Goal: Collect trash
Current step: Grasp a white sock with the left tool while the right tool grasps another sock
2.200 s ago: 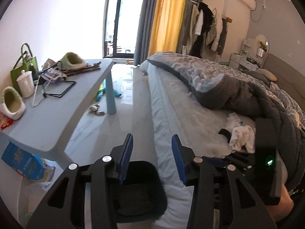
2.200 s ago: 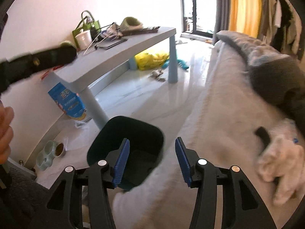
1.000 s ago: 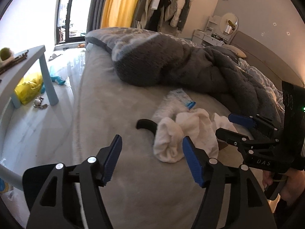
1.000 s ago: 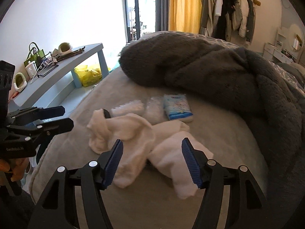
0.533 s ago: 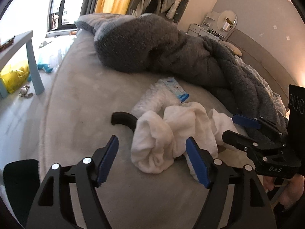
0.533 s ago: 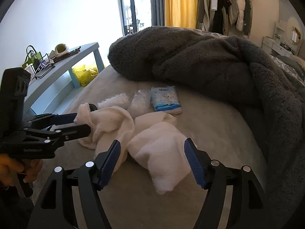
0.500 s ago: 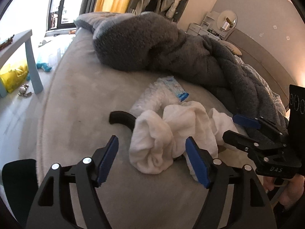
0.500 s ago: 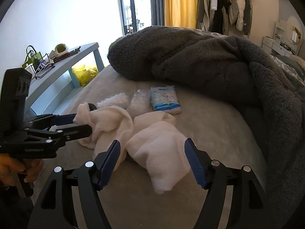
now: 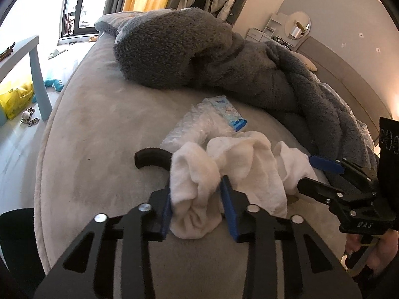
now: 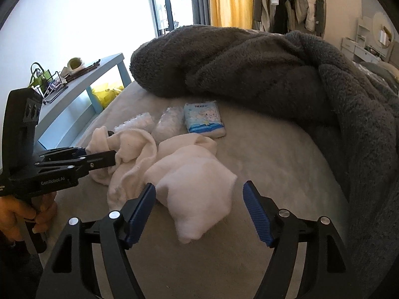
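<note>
White cloths lie crumpled on the grey bed. My left gripper (image 9: 197,206) has closed on the near fold of one white cloth (image 9: 192,186); in the right wrist view it (image 10: 109,155) grips that cloth (image 10: 129,154) from the left. My right gripper (image 10: 199,211) is open, its blue pads either side of the other white cloth (image 10: 197,189); it also shows in the left wrist view (image 9: 316,174). Behind lie crumpled clear plastic (image 9: 197,127) (image 10: 167,124) and a blue tissue pack (image 9: 229,114) (image 10: 204,118). A black curved object (image 9: 152,157) pokes out beside the cloth.
A dark grey fleece blanket (image 9: 199,54) (image 10: 261,74) is heaped across the far side of the bed. A dark bin (image 9: 17,239) stands at the bed's near left edge. A blue table (image 10: 74,87) with clutter and a yellow bag (image 9: 15,97) are on the left.
Both grippers swung from the bin to the bed and came in over the cloths. My left gripper's jaws, open half a second ago, have closed on the near cloth fold.
</note>
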`<act>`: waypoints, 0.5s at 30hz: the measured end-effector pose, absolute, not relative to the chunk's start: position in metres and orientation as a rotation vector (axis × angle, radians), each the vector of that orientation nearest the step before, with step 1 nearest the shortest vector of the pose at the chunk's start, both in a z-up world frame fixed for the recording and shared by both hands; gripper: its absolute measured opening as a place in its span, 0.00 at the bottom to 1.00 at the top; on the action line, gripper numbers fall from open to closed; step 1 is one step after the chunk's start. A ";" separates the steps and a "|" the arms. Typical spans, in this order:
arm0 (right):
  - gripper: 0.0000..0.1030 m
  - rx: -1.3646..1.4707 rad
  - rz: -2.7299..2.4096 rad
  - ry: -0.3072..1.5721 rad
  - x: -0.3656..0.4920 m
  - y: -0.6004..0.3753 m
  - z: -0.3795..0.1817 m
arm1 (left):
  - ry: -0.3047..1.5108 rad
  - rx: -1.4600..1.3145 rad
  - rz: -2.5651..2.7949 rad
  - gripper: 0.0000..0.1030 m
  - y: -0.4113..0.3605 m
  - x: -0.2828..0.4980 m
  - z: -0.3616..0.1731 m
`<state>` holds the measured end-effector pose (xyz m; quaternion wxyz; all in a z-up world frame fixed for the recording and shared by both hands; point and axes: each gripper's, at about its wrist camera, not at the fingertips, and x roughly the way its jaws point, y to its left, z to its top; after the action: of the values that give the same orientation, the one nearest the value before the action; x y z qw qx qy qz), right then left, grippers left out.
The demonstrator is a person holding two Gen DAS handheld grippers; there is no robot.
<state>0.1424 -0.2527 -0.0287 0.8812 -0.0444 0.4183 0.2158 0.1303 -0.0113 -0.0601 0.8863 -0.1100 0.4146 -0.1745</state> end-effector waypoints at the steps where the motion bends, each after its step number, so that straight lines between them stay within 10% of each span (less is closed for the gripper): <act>1: 0.72 -0.087 0.452 0.876 0.143 -0.254 -0.030 | 0.860 -0.226 -0.365 0.30 -0.012 0.130 -0.060; 15: 0.80 -0.048 0.444 0.867 0.147 -0.244 -0.025 | 0.802 -0.231 -0.385 0.24 -0.001 0.119 -0.038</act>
<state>0.1465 -0.2442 -0.0252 0.8835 -0.0231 0.4163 0.2134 0.1190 -0.0011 -0.0377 0.8964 -0.1114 0.3868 -0.1857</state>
